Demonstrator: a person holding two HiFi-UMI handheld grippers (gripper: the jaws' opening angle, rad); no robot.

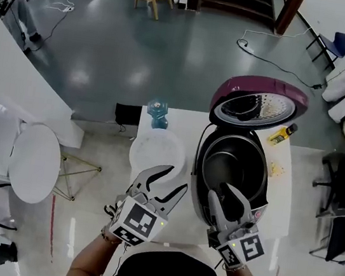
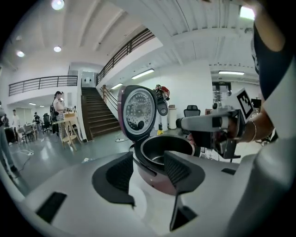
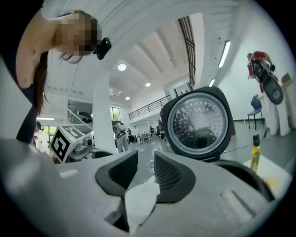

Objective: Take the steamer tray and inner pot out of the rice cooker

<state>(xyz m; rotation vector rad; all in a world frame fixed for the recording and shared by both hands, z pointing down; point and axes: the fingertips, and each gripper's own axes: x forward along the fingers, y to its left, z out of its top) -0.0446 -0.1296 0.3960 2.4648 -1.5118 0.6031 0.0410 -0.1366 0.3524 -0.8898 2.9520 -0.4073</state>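
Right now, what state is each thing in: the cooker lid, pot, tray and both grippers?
Rice cooker lid: open, tipped up.
Inner pot: seated in the rice cooker.
Steamer tray: out, on the table.
Left gripper: open, empty.
Right gripper: open, empty.

In the head view, the right tongs [image 1: 220, 191] hide the near rim of the rice cooker [image 1: 198, 170]. The left tongs [image 1: 175, 177] overlap a white round object [image 1: 154, 151] on the surface; what it is cannot be told. The bottom of the inner pot [image 1: 229, 168] is lost in shadow.
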